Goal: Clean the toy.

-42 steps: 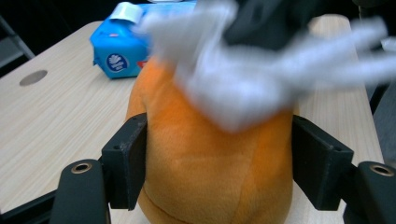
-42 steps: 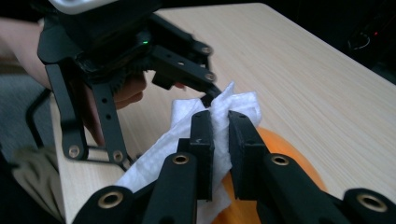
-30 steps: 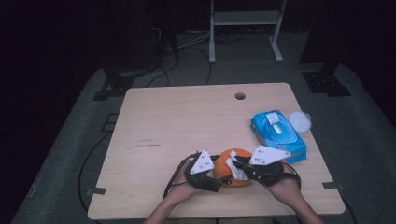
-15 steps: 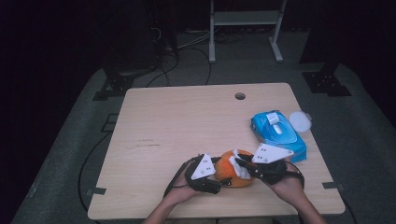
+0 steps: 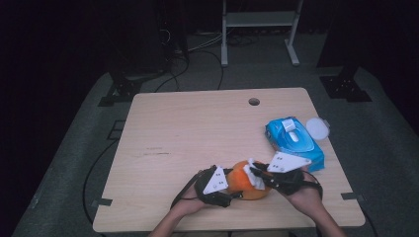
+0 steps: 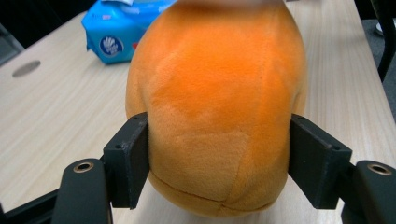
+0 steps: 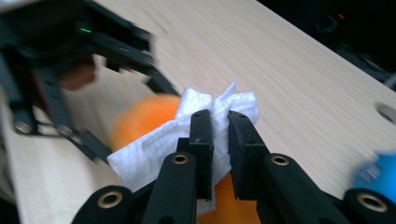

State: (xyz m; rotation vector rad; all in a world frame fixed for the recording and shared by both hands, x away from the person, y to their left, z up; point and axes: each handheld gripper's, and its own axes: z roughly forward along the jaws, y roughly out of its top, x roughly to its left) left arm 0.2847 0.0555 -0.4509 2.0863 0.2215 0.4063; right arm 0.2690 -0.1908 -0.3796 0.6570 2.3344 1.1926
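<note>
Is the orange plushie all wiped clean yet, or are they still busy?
Still busy, it seems. Done: a white wipe is out of the blue wipe pack. In hand: the left gripper squeezes the orange plush toy from both sides, and the right gripper pinches the wipe against the toy's top. Left, probably: finishing the wiping and letting go; I can't tell how clean it is.

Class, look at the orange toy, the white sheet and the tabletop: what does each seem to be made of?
Orange toy: likely plush fabric, matte, fuzzy nap with stitched seams. White sheet: probably tissue or wet wipe, soft and crumpled. Tabletop: pale wood or wood-look laminate, smooth, straight grain lines.
</note>
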